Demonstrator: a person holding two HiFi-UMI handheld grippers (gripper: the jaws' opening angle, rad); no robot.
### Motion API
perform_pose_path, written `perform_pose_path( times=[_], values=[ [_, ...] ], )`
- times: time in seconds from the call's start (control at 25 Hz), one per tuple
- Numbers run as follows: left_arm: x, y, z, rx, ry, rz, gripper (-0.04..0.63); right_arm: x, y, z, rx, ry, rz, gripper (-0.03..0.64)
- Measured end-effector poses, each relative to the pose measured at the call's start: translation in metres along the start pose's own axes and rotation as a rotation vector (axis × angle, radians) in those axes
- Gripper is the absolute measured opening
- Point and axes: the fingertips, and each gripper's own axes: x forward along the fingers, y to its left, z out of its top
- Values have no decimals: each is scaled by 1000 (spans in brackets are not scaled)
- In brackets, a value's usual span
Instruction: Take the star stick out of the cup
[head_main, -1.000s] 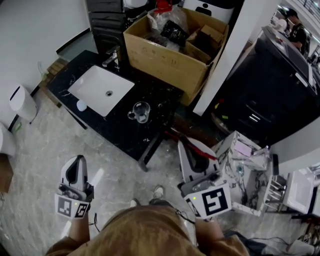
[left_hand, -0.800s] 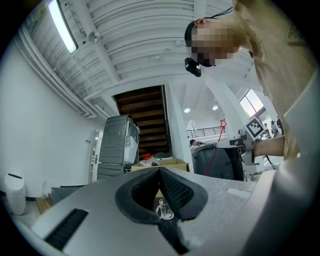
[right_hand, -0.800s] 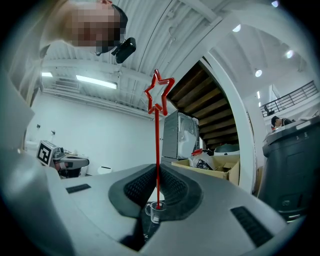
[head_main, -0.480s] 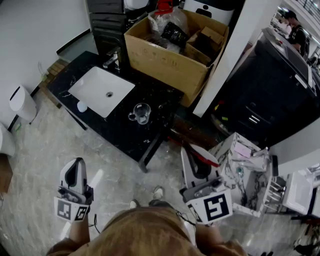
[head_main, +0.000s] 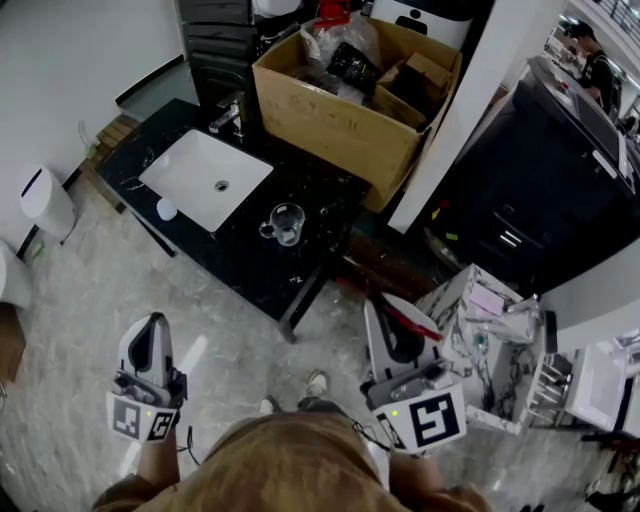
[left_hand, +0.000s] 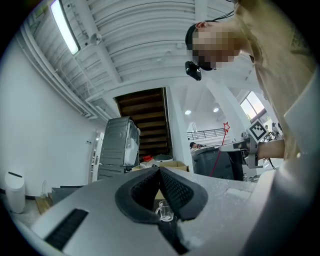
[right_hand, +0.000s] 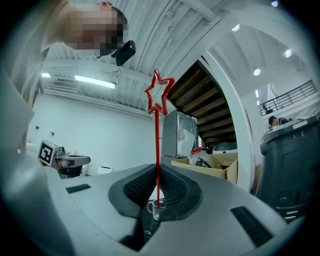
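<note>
The red star stick (right_hand: 158, 145) stands upright between the pads of my right gripper (right_hand: 158, 176), which is shut on its stem; its star tip (right_hand: 158, 93) rises well above the jaws. In the head view the right gripper (head_main: 380, 303) is close to my body, well short of the clear glass cup (head_main: 284, 223) on the black counter (head_main: 240, 250), and the stick (head_main: 405, 318) lies across it. The cup (right_hand: 156, 207) shows small beyond the jaws. My left gripper (head_main: 152, 322) is low at the left, shut (left_hand: 159, 172) with nothing in it.
A white sink (head_main: 205, 180) is set into the counter, with a faucet (head_main: 228, 112) behind it. A big open cardboard box (head_main: 350, 95) sits at the counter's far end. A white bin (head_main: 45, 205) stands at the left, and marble-patterned boxes (head_main: 480, 320) at the right.
The right gripper with the stick has drifted slightly lower in the head view, toward my body. The left gripper has hardly moved.
</note>
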Motion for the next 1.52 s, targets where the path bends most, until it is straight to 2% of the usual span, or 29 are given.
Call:
perform_pose_path(
  times=[0.92, 1.52],
  values=[
    [-9, -4, 5, -8, -8, -15, 2, -4, 16, 3, -13, 10, 21, 12],
    [-15, -3, -2, -21, 20, -29, 2, -5, 28, 2, -15, 15, 24, 14]
  ],
)
